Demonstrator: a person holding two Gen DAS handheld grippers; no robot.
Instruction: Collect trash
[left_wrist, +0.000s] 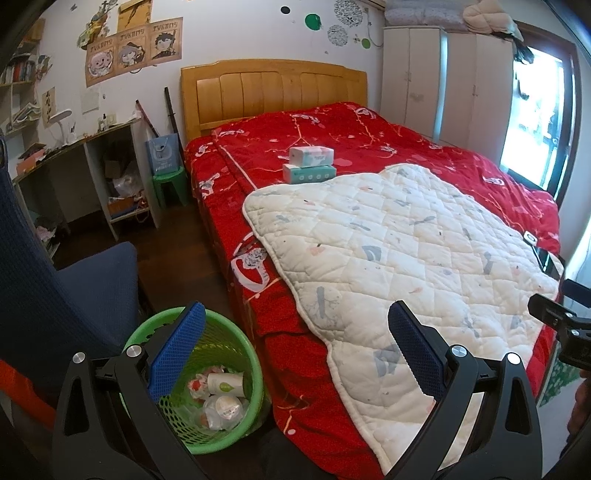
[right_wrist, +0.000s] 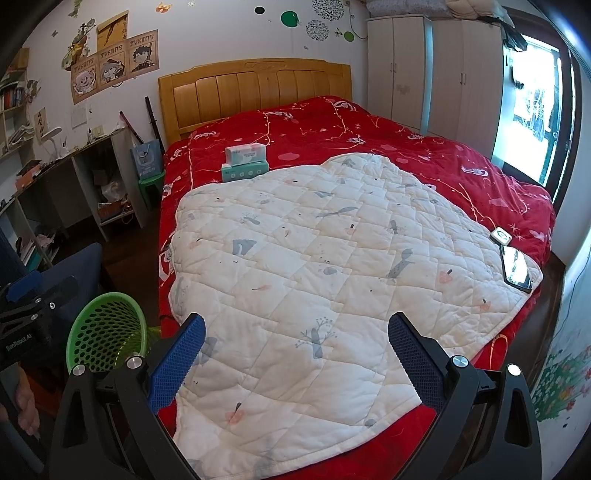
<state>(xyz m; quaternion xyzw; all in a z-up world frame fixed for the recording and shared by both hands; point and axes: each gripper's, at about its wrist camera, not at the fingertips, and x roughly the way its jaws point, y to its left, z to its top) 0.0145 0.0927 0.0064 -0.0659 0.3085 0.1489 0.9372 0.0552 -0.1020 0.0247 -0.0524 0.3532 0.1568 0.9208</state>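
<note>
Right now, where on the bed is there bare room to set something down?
The white quilted pad is bare across its middle and near edge. Red bedspread lies bare between the tissue packs and the headboard. Crowded: the pad's right corner, with the phone and a small white device.

Two tissue boxes were counted stacked near the bed's head end, one phone at the quilt's right edge, and one green bin holding two paper cups.

Quilt centre bare; 2 tissue boxes beyond, phone at right edge; bin mouth seemingly unobstructed.
</note>
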